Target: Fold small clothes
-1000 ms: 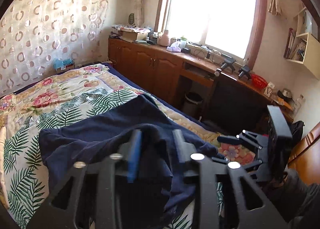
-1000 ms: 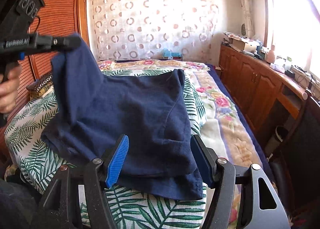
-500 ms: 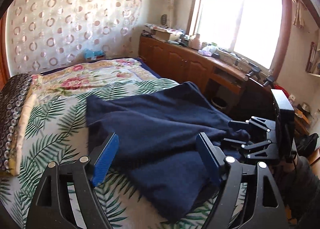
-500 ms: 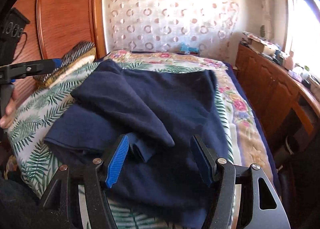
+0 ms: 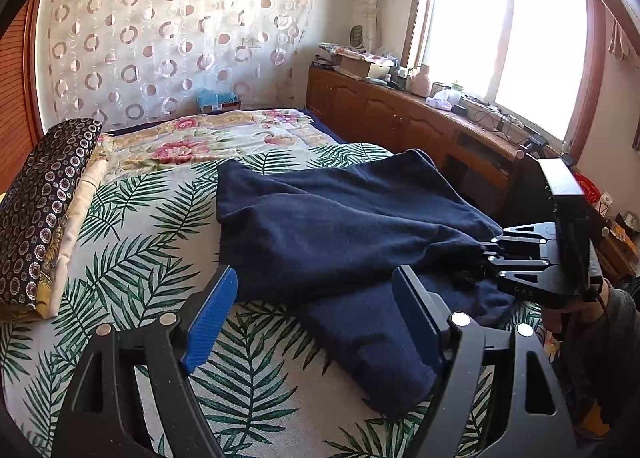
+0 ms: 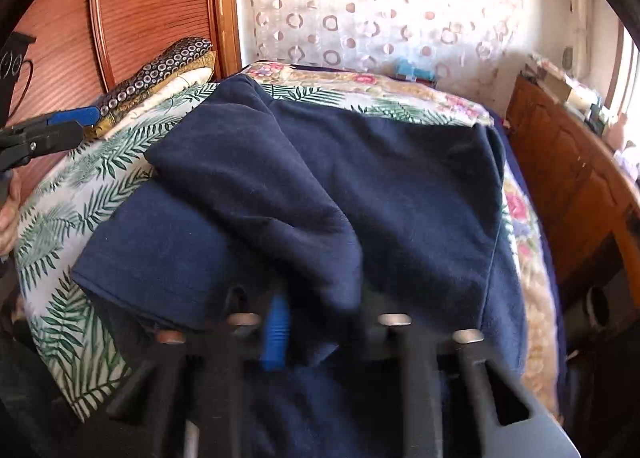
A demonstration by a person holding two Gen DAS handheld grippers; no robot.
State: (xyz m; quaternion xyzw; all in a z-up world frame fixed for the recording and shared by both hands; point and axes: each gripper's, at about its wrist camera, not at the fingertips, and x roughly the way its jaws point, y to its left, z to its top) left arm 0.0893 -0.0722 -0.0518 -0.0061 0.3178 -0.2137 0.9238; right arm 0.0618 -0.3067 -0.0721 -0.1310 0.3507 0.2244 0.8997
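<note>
We see the navy garment (image 5: pixel 344 226) lying rumpled on the leaf-print bedspread (image 5: pixel 132 242), toward the bed's window-side edge, partly folded over itself. Left gripper (image 5: pixel 316 322) hangs over the near edge w/ jaws spread, nothing pinched; its near fold lies between the blue pads (image 5: pixel 210 322). Right gripper (image 6: pixel 316 332) has just been closing; jaws pressed together on a fold of the garment. Patterned pillow (image 5: pixel 44 210) sits at the headboard corner.
</note>
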